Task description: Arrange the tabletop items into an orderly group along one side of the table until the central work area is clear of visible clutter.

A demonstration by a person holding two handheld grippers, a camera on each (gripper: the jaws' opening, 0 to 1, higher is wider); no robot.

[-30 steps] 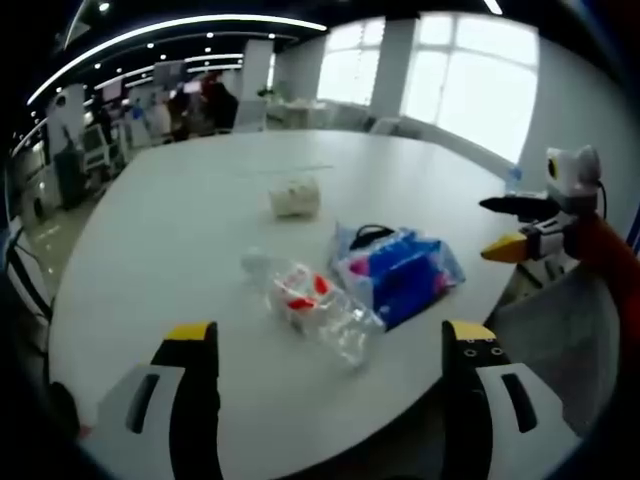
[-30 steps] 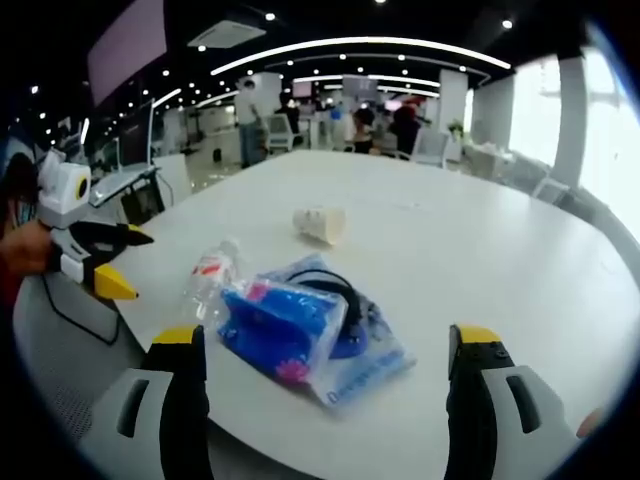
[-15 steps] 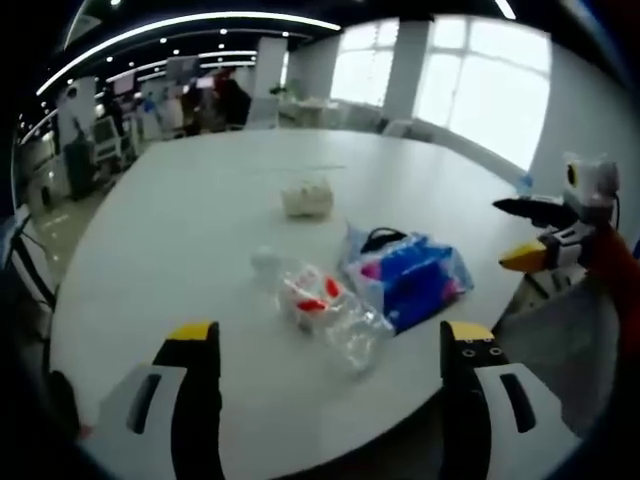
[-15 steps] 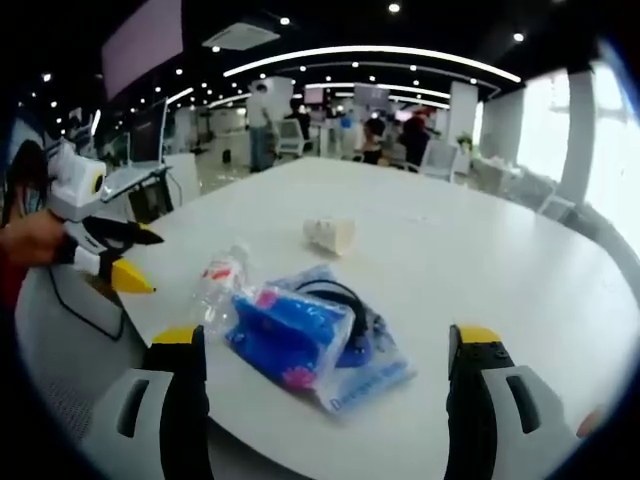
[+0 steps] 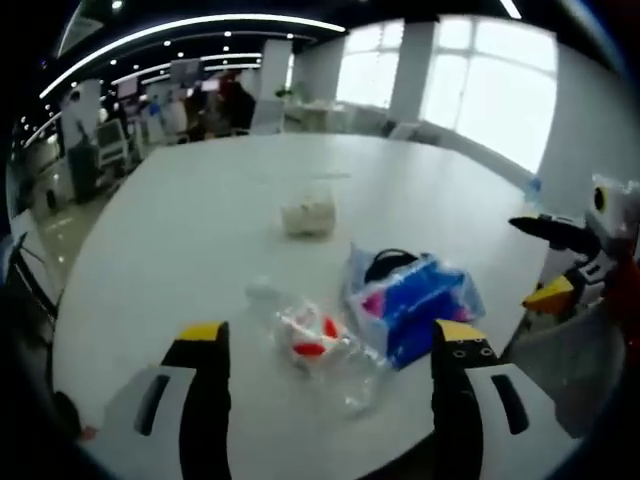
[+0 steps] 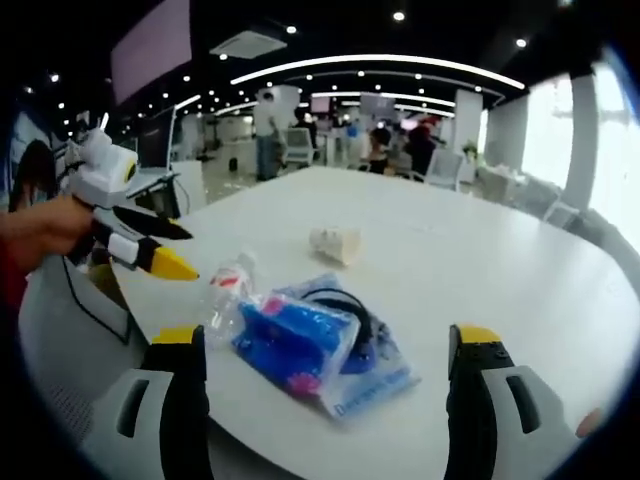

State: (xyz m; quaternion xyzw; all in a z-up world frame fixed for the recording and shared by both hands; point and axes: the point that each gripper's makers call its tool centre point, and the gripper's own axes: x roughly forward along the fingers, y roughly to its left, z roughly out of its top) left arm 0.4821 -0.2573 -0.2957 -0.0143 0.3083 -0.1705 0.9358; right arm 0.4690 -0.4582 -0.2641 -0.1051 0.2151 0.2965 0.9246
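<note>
Bottle (image 5: 318, 335) looks light, crinkly and slippery, so with both grippers' fingers (image 5: 205, 400) spread wide and empty, I'd pinch its neck, not its squashy middle.

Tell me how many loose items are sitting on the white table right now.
3: a clear plastic bottle near the edge, a blue packet touching it, and a crumpled paper cup farther in toward the middle. Nothing else shows.

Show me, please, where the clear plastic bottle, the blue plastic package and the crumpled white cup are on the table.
clear plastic bottle (image 5: 318, 338), left gripper view, on its red-and-white label.
blue plastic package (image 6: 300, 345), right gripper view, on the middle of its blue wrapping.
crumpled white cup (image 5: 307, 214), left gripper view, on its side wall.
</note>
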